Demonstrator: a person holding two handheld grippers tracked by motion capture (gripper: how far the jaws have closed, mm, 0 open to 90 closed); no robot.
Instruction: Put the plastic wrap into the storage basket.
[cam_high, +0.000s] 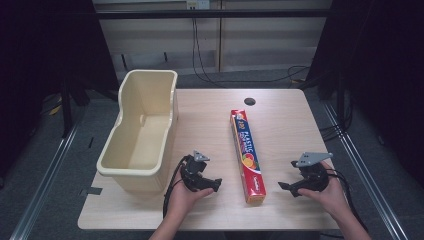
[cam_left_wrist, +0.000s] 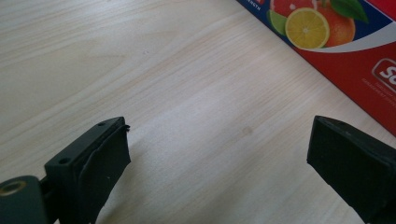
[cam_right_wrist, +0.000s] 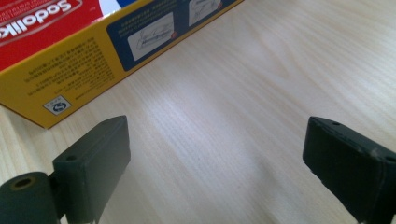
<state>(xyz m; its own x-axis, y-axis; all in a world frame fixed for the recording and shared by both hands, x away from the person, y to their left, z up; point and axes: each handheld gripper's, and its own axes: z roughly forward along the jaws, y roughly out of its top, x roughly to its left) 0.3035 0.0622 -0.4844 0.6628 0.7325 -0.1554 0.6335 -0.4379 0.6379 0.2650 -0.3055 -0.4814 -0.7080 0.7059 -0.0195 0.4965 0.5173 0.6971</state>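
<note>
- Dark surroundings and trailing cables frame a pale wood bench (cam_high: 285, 125), lit from above.
- Near its middle lies the wrap box (cam_high: 247, 156), a long red-and-yellow carton flat on its broad face, running from the far side toward the person. Its near end sits between the two hands, a placing that lets either side reach it.
- At the left, the left hand-held gripper (cam_high: 216, 184) rests low at the bench, jaws aimed at the box's near end but apart from it. In the left gripper view its jaws stand wide with bare wood between them, and the box (cam_left_wrist: 345, 51) passes across the upper right corner, so nothing is held.
- Opposite it, the right hand-held gripper (cam_high: 284, 187) points in from the other side, also apart from the box. In the right gripper view its jaws are equally wide and empty, with the box's yellow edge (cam_right_wrist: 88, 60) ahead to the upper left.
- Both seem poised to close in on the box from its two sides, likely because its length suits a two-handed lift.
- Beyond the left hand stands a cream bin (cam_high: 122, 165), tall-walled, open on top and empty, just beside that hand; it looks the likely place for the box.
</note>
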